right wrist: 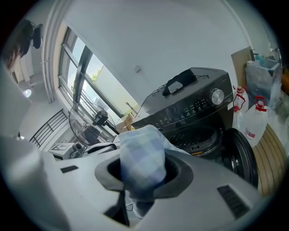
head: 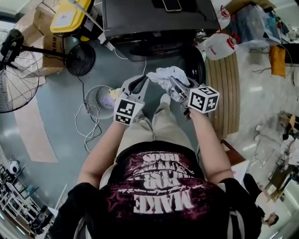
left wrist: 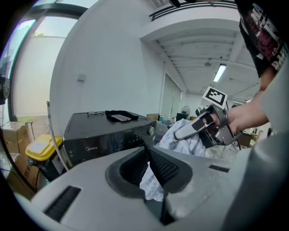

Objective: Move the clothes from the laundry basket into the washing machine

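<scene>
**Cloth position.** The pale cloth [head: 164, 74] is held in the air directly in front of the washing machine [head: 154, 21]. It is level with the machine's open front and spans both grippers.

**Left gripper** [left wrist: 149, 166]. The jaws are clenched on a white fold of the cloth. The fold hangs out below the pads, and the rest runs across to the other gripper.

**Right gripper** [right wrist: 142, 173]. The jaws are grasping a bunched, blue-checked part of the same cloth. This part bulges above the jaws and fills the gap between them.

**Grippers.** Both grippers sit side by side, close together, in front of the washing machine. The right one is nearer the round door [right wrist: 244, 155]. The door stands swung open beside the dark drum opening [right wrist: 198, 135].

**Laundry basket** [head: 91, 109]. It stands on the floor off the washing machine's front corner, at the left in the head view and well apart from both grippers. It holds pale clothing.

**Phone** [head: 172, 4]. It lies on top of the washing machine.
</scene>
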Action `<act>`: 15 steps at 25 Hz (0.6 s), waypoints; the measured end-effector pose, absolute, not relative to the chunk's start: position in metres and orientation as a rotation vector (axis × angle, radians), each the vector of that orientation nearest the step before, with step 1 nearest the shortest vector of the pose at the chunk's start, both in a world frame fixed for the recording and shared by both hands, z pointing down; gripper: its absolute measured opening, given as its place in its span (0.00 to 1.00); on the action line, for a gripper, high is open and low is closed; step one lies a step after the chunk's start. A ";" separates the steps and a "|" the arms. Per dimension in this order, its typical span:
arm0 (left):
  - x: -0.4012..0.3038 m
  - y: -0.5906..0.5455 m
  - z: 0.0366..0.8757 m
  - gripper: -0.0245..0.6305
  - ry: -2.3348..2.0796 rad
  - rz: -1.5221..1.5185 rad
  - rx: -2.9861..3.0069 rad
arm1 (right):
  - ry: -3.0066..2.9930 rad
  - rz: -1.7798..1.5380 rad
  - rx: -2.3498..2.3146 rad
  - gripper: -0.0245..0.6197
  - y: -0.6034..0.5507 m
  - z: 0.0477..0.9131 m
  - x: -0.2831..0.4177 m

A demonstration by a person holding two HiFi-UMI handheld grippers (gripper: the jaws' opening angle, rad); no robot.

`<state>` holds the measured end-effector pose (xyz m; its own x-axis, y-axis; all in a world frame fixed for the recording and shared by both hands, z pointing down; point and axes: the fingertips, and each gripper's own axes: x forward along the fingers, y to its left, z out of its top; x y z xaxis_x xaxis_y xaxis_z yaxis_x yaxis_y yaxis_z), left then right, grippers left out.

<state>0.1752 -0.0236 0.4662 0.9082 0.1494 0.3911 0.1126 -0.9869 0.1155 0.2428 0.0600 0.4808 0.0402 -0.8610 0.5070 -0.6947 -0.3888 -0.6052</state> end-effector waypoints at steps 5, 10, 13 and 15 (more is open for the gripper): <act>0.184 -0.054 0.486 0.05 0.085 0.596 3.010 | 1.636 -1.224 -2.131 0.23 0.053 0.503 0.257; 0.192 -0.082 0.527 0.05 -0.003 0.647 2.974 | 1.663 -1.225 -2.102 0.23 0.039 0.527 0.267; 0.196 -0.093 0.544 0.04 -0.045 0.654 2.964 | 1.679 -1.234 -2.092 0.23 0.032 0.546 0.276; 0.200 -0.094 0.554 0.04 -0.055 0.651 2.965 | 1.696 -1.226 -2.107 0.23 0.028 0.558 0.284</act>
<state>0.1997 -0.0939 0.5535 0.9075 -0.0129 0.4198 -0.0582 -0.9937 0.0953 0.2843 0.0279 0.5585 0.0139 -0.8749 0.4841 -0.7339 -0.3377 -0.5894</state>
